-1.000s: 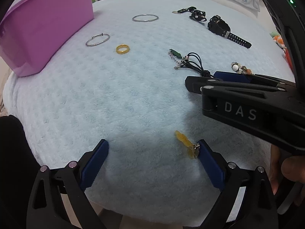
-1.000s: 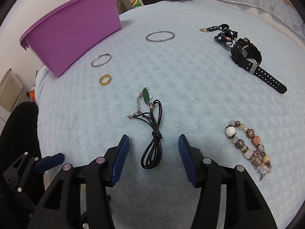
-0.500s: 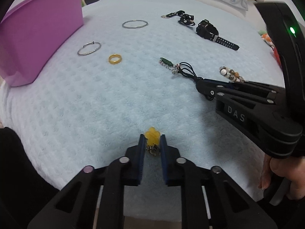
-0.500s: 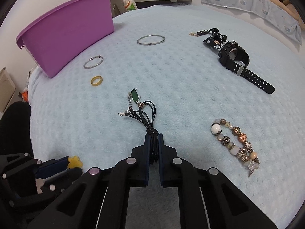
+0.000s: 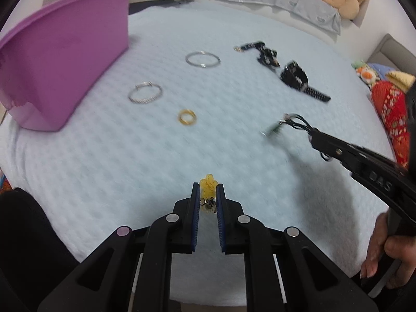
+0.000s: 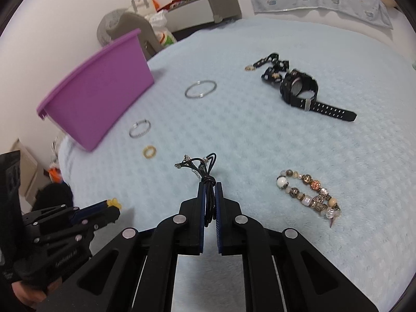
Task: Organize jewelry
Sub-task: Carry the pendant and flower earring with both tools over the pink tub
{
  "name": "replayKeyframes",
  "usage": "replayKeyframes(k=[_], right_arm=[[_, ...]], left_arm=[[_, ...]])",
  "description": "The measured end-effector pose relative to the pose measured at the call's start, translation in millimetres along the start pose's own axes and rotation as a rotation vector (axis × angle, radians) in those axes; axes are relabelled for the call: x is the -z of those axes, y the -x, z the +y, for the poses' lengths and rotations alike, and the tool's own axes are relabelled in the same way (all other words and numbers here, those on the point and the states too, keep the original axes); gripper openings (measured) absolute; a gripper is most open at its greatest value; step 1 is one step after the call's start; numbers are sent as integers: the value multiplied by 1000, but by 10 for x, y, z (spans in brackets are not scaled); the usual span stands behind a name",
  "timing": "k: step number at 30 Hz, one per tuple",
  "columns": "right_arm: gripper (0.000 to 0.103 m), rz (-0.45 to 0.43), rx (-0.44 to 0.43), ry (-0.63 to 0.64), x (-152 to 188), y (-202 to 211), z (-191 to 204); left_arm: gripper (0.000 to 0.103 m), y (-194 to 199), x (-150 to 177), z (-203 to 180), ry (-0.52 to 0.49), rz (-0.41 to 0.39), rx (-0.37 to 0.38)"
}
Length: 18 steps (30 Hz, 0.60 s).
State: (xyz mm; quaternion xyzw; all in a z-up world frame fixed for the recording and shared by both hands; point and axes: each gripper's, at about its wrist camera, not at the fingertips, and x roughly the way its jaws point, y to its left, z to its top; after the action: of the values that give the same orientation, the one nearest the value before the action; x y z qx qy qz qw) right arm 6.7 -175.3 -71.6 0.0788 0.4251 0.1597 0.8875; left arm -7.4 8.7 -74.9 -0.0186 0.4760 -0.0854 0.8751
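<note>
The left tongs (image 5: 208,195) are clamped on a small yellow charm (image 5: 207,187), its flower-shaped top poking out past the tips and pointing away from the camera, its metal clasp hanging back between the blue pads (image 5: 195,202). The charm's long axis runs along the fingers. In the right wrist view the same charm (image 6: 114,202) shows as a yellow dot at the tip of the left tongs (image 6: 109,208), low on the left.

The right tongs (image 6: 209,189) are clamped on a black cord necklace (image 6: 204,167). The cord runs lengthwise between the pads (image 6: 201,202), its folded bundle pointing forward and a little left, with the clasp ends fanning out beyond the tips. From the left wrist view the necklace (image 5: 296,123) trails from the right tongs (image 5: 316,140) toward the left; a green pendant (image 5: 273,130) seems to hang at its end, though it is blurred.

All of this is over a pale blue blanket on a bed (image 6: 260,135). Lying on it are a purple bin (image 6: 101,93) at far left, a large silver bangle (image 6: 200,89), a smaller silver bracelet (image 6: 140,128), a gold ring (image 6: 149,151), a black watch (image 6: 301,88) with its strap stretching right, a black strap piece (image 6: 270,66) beyond it, and a beaded bracelet (image 6: 309,192) near right.
</note>
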Motion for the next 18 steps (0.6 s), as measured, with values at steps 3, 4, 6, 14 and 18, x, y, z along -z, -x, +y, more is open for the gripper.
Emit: replayKeyframes(k=[3, 4, 6, 14, 18], right_arm=[[7, -39, -13, -22, -87, 137, 64], [7, -50, -16, -26, -123, 181, 80], [7, -72, -24, -32, -200, 275, 133], [7, -173, -61, 1, -764, 614, 498], [7, -202, -81, 31, -1050, 649, 731]], left_arm=[[12, 128, -116, 82, 1, -32, -3], [12, 196, -168, 115, -1, -48, -2], [12, 332, -280, 183, -7, -79, -2], [12, 706, -713, 476, -18, -127, -33], [12, 882, -968, 679, -20, -161, -36]])
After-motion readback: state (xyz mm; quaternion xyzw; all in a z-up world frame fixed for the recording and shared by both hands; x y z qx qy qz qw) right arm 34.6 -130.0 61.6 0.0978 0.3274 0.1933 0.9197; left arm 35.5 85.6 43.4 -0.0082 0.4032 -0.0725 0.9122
